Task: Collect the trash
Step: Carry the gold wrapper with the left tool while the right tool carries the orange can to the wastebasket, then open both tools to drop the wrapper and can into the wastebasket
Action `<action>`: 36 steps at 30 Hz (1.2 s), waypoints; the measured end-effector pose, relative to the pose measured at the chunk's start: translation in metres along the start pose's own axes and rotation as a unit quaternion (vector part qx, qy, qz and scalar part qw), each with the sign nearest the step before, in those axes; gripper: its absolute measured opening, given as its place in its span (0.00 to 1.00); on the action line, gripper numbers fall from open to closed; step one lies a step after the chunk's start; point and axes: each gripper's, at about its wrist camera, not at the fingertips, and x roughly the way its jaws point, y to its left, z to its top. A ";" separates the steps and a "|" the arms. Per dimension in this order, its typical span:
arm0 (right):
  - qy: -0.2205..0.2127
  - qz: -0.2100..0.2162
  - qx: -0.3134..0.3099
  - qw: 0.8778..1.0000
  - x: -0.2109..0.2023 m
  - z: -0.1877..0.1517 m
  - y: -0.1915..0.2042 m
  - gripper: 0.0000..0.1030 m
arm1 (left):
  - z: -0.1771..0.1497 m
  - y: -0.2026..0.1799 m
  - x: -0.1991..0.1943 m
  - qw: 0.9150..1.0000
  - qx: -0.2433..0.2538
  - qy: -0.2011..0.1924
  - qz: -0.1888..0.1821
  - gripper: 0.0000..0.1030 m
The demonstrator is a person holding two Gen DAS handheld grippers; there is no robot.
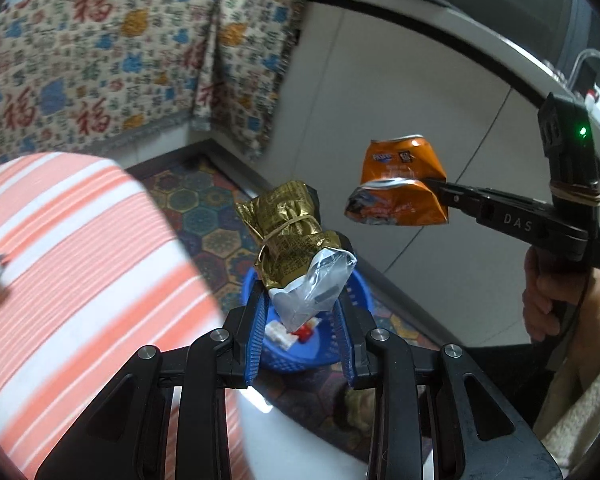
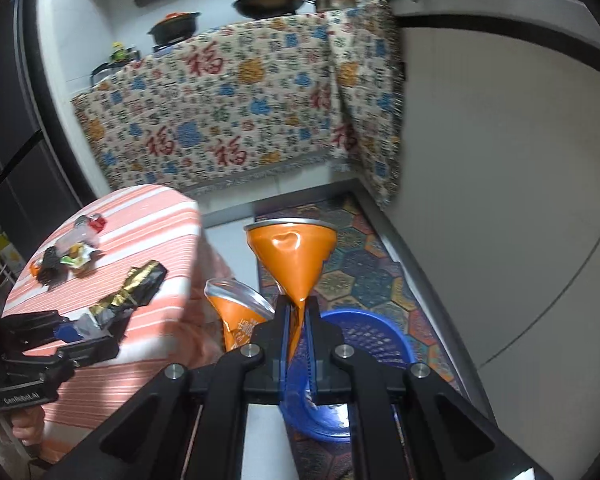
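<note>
One crushed can [image 1: 400, 184], two gold wrappers [image 1: 296, 236] [image 2: 136, 288], one basket [image 2: 376, 340], perhaps.

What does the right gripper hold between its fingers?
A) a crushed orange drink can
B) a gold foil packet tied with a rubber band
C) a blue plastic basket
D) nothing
A: the right gripper has its fingers shut on the crushed orange drink can; the left gripper holds the gold packet.

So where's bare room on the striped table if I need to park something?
On the striped table, the near stretch beside the left tool is bare. The far end is crowded with loose wrappers. The blue basket below holds only a few scraps.
</note>
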 end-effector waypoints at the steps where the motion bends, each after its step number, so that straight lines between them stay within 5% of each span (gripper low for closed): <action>1: 0.003 -0.002 0.002 1.000 0.002 0.000 -0.006 0.07 | 0.002 -0.004 0.008 1.000 0.002 0.003 -0.001 0.30; 27: 0.120 -0.021 0.054 0.991 0.102 -0.027 -0.091 0.07 | 0.010 -0.035 0.140 0.997 0.023 0.071 0.016 0.31; 31: 0.129 -0.022 0.058 0.990 0.111 -0.028 -0.093 0.16 | 0.008 -0.036 0.156 0.996 0.027 0.087 0.013 0.45; 32: 0.131 -0.020 0.060 0.989 0.114 -0.028 -0.092 0.32 | 0.007 -0.036 0.160 0.996 0.026 0.090 0.010 0.53; 34: 0.133 -0.018 0.066 0.989 0.117 -0.029 -0.095 0.45 | 0.006 -0.036 0.166 0.996 0.024 0.087 0.007 0.64; 36: 0.131 -0.016 0.068 0.989 0.117 -0.029 -0.098 0.45 | 0.006 -0.037 0.168 0.996 0.021 0.082 0.004 0.68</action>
